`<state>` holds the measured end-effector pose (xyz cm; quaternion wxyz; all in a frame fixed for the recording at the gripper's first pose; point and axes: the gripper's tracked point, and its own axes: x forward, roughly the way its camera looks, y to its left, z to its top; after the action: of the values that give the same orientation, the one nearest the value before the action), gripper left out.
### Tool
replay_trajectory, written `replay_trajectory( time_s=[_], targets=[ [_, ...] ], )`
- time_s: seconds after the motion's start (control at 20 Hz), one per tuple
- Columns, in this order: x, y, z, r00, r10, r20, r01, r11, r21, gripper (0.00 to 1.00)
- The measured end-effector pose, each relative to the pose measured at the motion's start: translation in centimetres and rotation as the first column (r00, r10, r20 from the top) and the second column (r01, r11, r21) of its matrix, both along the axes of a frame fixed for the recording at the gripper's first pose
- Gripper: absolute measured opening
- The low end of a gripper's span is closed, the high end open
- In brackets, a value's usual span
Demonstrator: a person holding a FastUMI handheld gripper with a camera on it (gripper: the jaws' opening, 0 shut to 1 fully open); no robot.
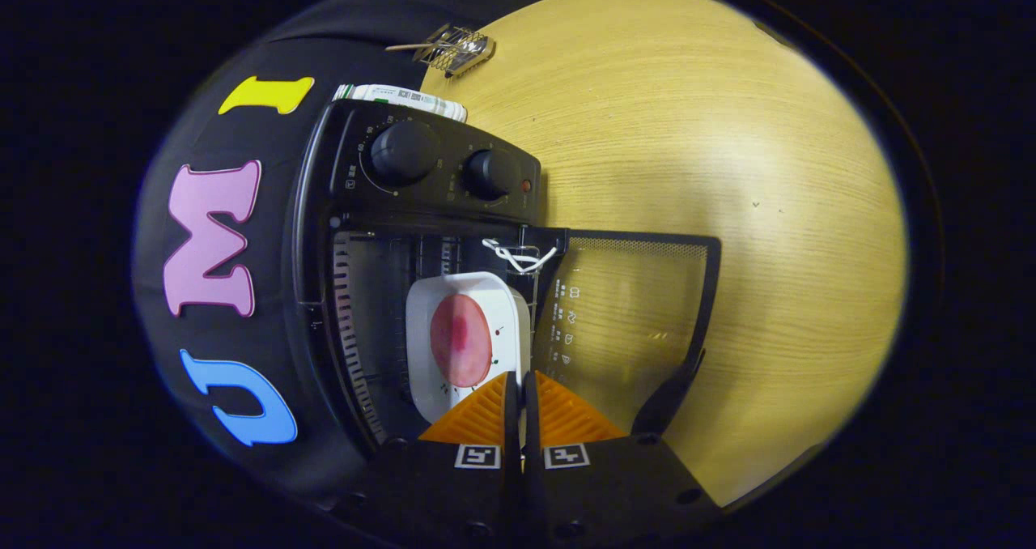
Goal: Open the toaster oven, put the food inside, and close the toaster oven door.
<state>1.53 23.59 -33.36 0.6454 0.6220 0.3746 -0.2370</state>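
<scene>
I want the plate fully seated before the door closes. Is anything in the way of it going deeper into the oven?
Nothing visible. The plate with the food sits in the toaster oven, door open, gripper pinching its rim.

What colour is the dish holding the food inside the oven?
White, seen in the gripper view: the dish sits just beyond the closed gripper.

Bright light is falling on the wooden table [688, 128], washing out a pale patch near its middle. The toaster oven [364, 233] interior is staying dim, while its open glass door [623, 314] is reflecting faint glints. Fisheye distortion is bending straight edges, and sharpness is softening toward the rim.
</scene>
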Motion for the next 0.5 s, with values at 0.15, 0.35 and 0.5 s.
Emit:
replay_trajectory(
  time_s=[0.15, 0.35, 0.5],
  targets=[
    [1.5, 1.1, -0.2, 0.999, -0.041, -0.006, 0.041, 0.999, 0.02, 0.05],
    [3.4, 2.4, -0.5, 0.997, -0.076, -0.001, 0.075, 0.994, 0.08, 0.05],
    [4.0, 2.5, -0.6, 0.996, -0.094, 0.009, 0.093, 0.992, 0.086, 0.05]
  ],
)
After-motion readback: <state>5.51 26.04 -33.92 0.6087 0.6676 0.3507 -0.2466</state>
